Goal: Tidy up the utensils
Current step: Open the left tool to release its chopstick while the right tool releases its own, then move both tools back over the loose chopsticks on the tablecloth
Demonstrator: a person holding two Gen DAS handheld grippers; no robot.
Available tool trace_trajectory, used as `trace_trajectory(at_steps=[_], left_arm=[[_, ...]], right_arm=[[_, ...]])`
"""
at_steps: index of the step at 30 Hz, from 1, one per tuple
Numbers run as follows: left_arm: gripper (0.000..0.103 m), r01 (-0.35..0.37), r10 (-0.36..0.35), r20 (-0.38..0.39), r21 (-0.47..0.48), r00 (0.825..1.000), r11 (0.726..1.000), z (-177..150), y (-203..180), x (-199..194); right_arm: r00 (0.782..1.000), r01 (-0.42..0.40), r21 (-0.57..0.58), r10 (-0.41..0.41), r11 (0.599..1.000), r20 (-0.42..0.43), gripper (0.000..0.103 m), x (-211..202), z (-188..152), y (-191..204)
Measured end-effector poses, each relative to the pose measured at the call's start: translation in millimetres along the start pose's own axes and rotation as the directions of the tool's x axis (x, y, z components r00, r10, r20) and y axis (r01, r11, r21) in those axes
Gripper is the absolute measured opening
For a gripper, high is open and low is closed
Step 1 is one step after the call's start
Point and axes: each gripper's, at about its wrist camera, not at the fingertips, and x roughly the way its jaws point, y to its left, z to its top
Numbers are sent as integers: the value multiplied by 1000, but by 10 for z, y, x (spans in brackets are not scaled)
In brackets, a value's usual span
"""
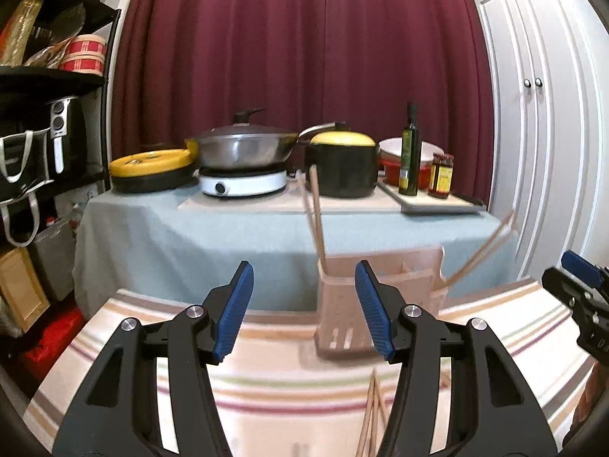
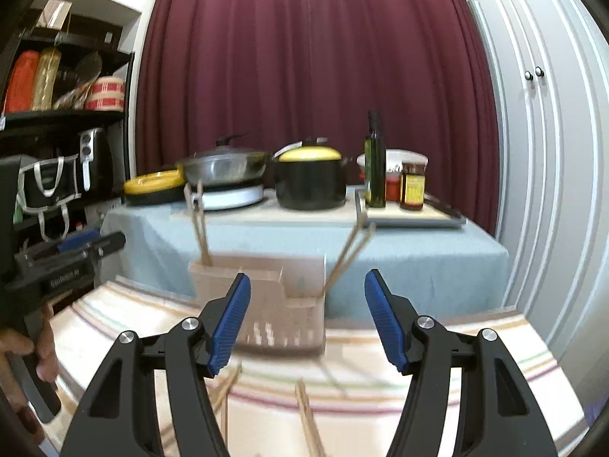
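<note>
A pale pink utensil holder (image 1: 342, 301) (image 2: 266, 297) with slotted walls stands on the striped cloth (image 1: 266, 381) (image 2: 380, 381). Wooden chopsticks lean out of it: one pair (image 1: 316, 213) (image 2: 200, 224) at its left end, another pair (image 1: 479, 251) (image 2: 350, 247) slanting right. Loose chopsticks (image 1: 371, 415) (image 2: 308, 419) lie on the cloth near me, with more chopsticks (image 2: 224, 392) at the left. My left gripper (image 1: 304, 278) is open and empty just in front of the holder. My right gripper (image 2: 306, 289) is open and empty, also facing the holder.
Behind stands a blue-covered table (image 1: 228, 228) with a wok (image 1: 243, 148) on a hot plate, a black pot with a yellow lid (image 1: 340, 167), an oil bottle (image 1: 410, 152) and a jar (image 1: 441, 175). Shelves (image 1: 49, 114) at left, white cupboard doors (image 1: 540, 114) at right.
</note>
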Motion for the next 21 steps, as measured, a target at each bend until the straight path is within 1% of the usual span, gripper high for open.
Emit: trace_trajectory(at_steps=[7, 13, 16, 21], left_arm=[[54, -44, 43, -58, -2, 997, 999, -445, 104, -318], [54, -71, 73, -110, 19, 991, 997, -747, 136, -506], [54, -80, 83, -132, 30, 988, 996, -870, 134, -575], [54, -86, 89, -180, 22, 980, 996, -1102, 162, -682]], right_arm=[[997, -17, 25, 19, 1000, -70, 58, -234, -548, 86], [991, -46, -4, 45, 999, -130, 56, -358, -976, 242], [984, -73, -9, 71, 997, -160, 55, -425, -1171, 327], [971, -111, -15, 105, 994, -215, 51, -500, -1418, 421]])
